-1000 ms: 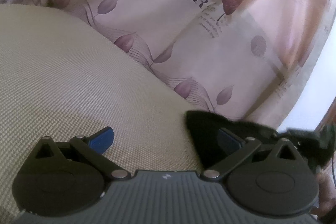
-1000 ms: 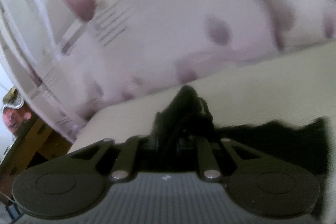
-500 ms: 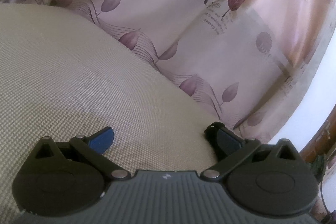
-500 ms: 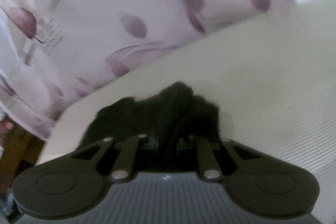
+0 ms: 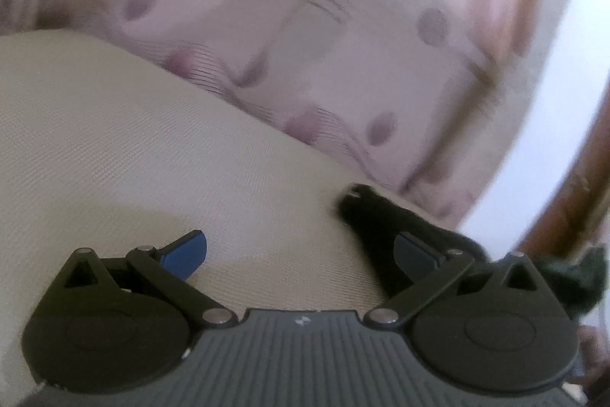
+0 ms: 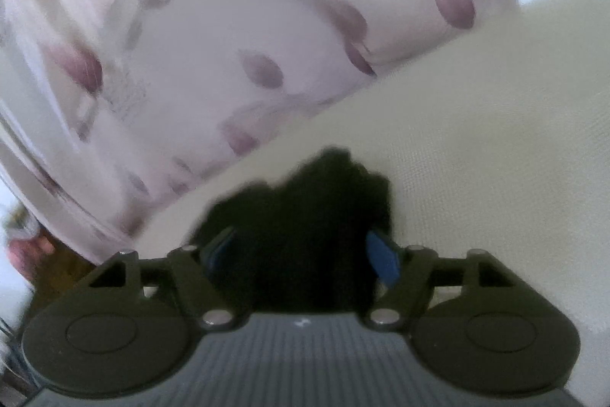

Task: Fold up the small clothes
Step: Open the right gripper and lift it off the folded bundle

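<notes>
Two grippers were in view over a beige woven surface (image 5: 133, 147). The right gripper (image 6: 305, 254) had just been opening: its jaws stood well apart, with a dark bunched garment (image 6: 312, 216) lying between them on the surface, the blue pads (image 6: 383, 260) not pressing on it. The left gripper (image 5: 301, 254) had its jaws wide apart, with only bare surface between them; the same dark garment (image 5: 370, 212) lay at about 3 o'clock in its view, behind the right-side finger. A pale leaf-print curtain (image 5: 305, 44) hung beyond the surface's far edge, toward 12 o'clock.
</notes>
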`<state>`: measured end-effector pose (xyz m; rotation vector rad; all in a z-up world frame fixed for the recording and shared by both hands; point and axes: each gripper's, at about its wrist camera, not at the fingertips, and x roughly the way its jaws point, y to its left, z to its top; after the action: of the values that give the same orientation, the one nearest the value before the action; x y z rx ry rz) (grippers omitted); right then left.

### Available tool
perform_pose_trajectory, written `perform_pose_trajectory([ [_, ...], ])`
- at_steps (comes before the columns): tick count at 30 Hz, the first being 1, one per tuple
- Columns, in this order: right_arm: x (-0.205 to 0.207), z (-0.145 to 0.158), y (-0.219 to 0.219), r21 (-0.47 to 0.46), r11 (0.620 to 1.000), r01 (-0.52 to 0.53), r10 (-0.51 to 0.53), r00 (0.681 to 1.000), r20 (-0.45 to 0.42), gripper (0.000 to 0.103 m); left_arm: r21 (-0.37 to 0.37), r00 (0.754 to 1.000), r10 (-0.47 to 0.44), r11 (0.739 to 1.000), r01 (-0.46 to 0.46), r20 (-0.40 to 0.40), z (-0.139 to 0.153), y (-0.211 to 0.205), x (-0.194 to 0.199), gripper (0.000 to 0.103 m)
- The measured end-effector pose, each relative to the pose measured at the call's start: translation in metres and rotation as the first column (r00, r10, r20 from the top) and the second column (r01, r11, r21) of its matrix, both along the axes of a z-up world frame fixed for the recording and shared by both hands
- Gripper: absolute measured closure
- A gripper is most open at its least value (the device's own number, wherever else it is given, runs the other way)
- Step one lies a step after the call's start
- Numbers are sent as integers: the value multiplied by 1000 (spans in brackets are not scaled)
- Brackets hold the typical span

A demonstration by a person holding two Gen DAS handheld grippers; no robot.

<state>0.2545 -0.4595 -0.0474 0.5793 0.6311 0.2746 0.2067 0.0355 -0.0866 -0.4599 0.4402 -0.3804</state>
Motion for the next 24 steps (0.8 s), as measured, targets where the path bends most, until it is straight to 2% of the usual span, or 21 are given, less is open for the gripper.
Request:
perform_pose_trajectory([
  [1,-2,-3,6,-42,999,-14,13,1000,-22,41,-21,1000,-10,1000,10,1,3,-6,-1,0],
  [2,-4,-6,10,-60,998,-24,22,999,-36,67,-44,1000,-14,999,14,6,6,-14,-1,0],
  [3,-6,-8,15,-63,998,-31,28,999,-40,74,-57,1000,-14,998,14,13,9,-20,-2,0],
  [4,-7,-7,20,-63,998,-26,24,999,-28,76,-67,1000,-14,998,15,17,13,-27,-1,0],
  [6,-7,-3,30,-28,999,-23,23,1000,13,76,-86,999,-35,996,37,34,21,-42,2,0],
  [7,-3,-2,34,50,998,-49,48,999,24,76,-79,997,-53,995,57,51,25,-50,4,0],
  [8,-1,-1,38,107,992,-71,67,997,37,76,-56,996,-67,996,70,66,28,-58,5,0],
  [9,0,1,41,124,989,-76,71,996,51,76,-19,993,-82,996,84,80,32,-68,5,0],
  [10,0,0,41,103,992,-71,66,996,52,76,11,991,-101,995,101,87,34,-76,6,0],
  [12,1,-13,31,49,999,-22,22,1000,3,75,61,984,-150,988,145,97,34,-92,5,0],
  [13,2,-26,21,78,997,-10,14,999,-47,75,87,981,-164,984,156,101,33,-98,4,0],
  [15,-1,-40,2,199,980,6,8,997,-70,72,140,978,-181,976,166,107,29,-111,2,0],
  [17,-9,-33,-9,213,976,50,-44,999,-33,56,173,976,-188,971,168,112,27,-119,1,0],
  [18,-14,-27,-13,207,976,74,-75,997,-3,52,186,976,-186,969,163,114,27,-123,1,0],
  [21,-28,-4,-19,202,973,113,-135,986,96,50,197,972,-196,966,168,130,30,-128,1,0],
  [24,-33,20,-1,154,987,40,-67,982,177,50,243,974,-163,962,122,155,36,-143,7,0],
])
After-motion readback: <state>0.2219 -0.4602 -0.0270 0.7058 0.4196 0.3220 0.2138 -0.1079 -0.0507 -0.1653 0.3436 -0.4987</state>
